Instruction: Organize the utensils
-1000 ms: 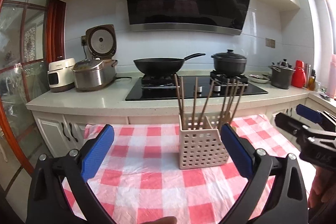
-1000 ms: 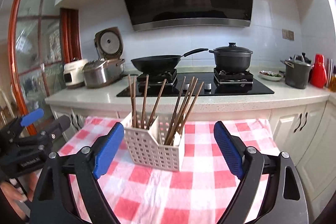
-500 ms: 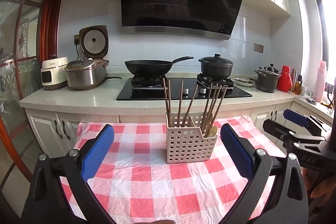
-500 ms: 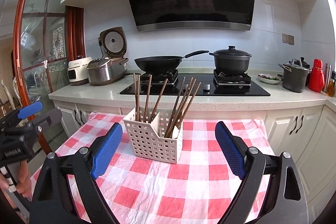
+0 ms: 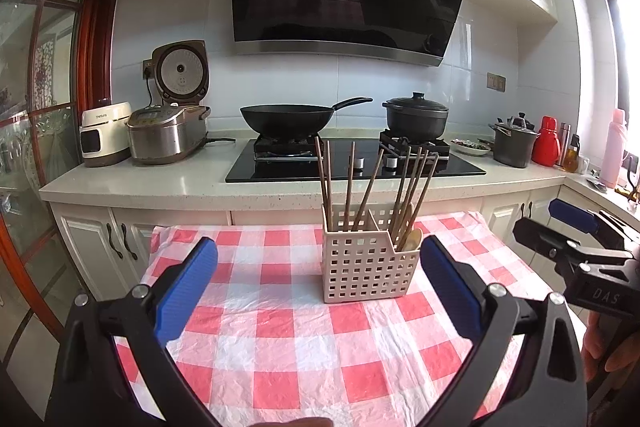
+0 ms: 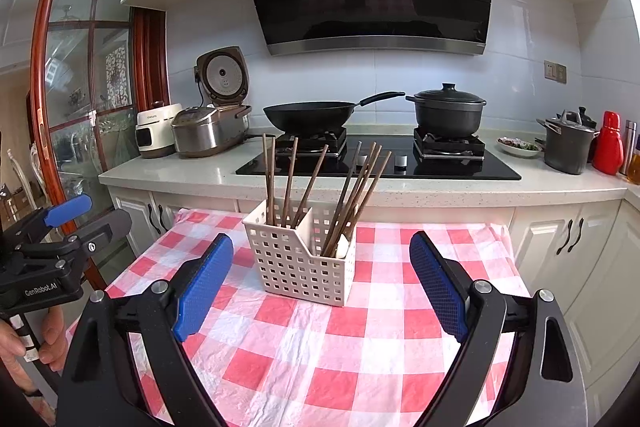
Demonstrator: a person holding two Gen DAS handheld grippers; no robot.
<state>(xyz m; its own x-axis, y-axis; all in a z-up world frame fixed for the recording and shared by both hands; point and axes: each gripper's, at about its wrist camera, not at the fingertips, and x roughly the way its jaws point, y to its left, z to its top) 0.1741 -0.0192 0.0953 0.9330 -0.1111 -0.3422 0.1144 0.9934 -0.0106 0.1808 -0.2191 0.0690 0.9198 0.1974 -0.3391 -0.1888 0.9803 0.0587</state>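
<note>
- My left gripper [image 5: 318, 281] sits in the lower half of its own view, its blue pads [image 5: 186, 289] spread wide apart with nothing between them
- My right gripper [image 6: 322, 285] is just as wide, blue pads [image 6: 436, 285] parted and holding nothing
- The white perforated caddy [image 5: 366, 265] stands upright on the red-and-white checked tablecloth [image 5: 280, 343], a little right of centre in the left view and at centre in the right view
- The caddy has two compartments: in the left view, four brown chopsticks [image 5: 350, 183] lean in the left one, and a bigger bunch fans out of the right one
- A pale spoon [image 5: 412, 239] rests low in that right compartment among the sticks
- Neither gripper touches the caddy; both hang above the cloth on the near side of it
- At the right edge of the left view I see the other gripper, with a hand [image 5: 600, 351] below it
- Beyond the table, across the middle of the frame, a counter carries a black wok [image 5: 290, 117] and a lidded pot [image 5: 416, 115] on the hob, with a rice cooker [image 5: 168, 135] at the left
</note>
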